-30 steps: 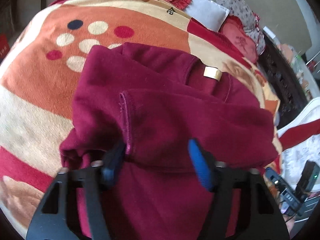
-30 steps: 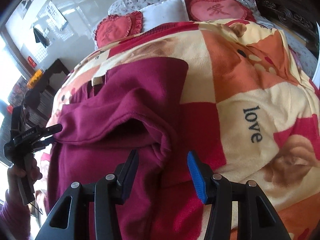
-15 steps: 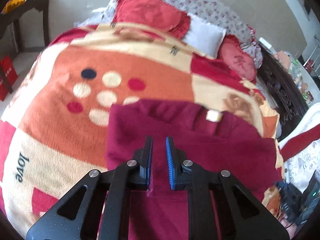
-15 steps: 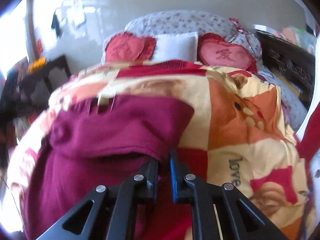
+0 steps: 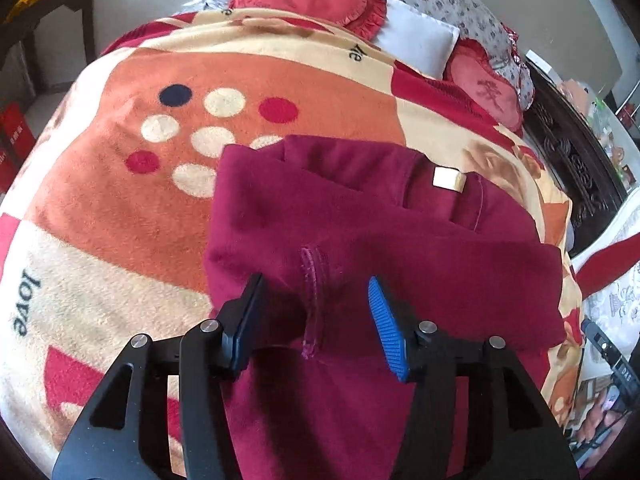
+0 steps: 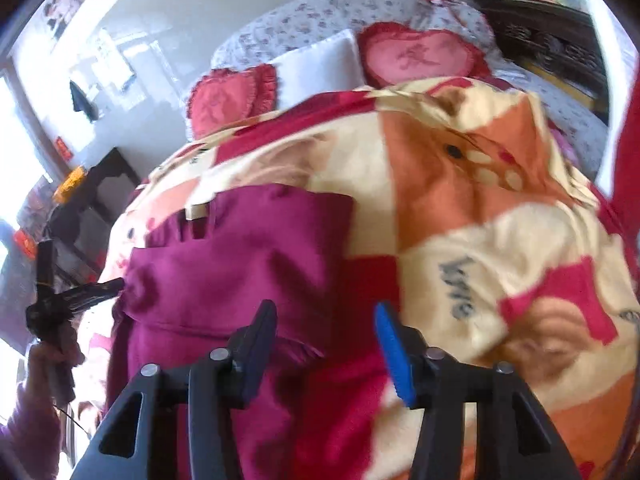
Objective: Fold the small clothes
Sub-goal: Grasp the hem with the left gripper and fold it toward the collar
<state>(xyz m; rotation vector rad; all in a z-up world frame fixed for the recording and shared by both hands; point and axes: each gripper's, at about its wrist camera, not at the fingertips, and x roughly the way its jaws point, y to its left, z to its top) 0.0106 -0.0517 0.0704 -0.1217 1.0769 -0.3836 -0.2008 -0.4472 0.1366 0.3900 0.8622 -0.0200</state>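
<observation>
Jaws on my left gripper (image 5: 316, 320) have just been opening from pinched; they are standing released, straddling the maroon sweater's (image 5: 384, 240) cuff seam on the blanket (image 5: 100, 208). I am seeing my right gripper (image 6: 326, 344) also just reopened, gripping nothing at the sweater's blurred edge, with contact unclear. Sweater's lower part is getting cut off.

Each black hand-held gripper (image 5: 316, 316) has silver screws, one blue-ribbed pad (image 5: 386, 332); purple sleeve (image 6: 28, 436).

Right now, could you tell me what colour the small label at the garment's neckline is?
Pale gold or cream, on the maroon garment; the label shows best in the left wrist view.
</observation>
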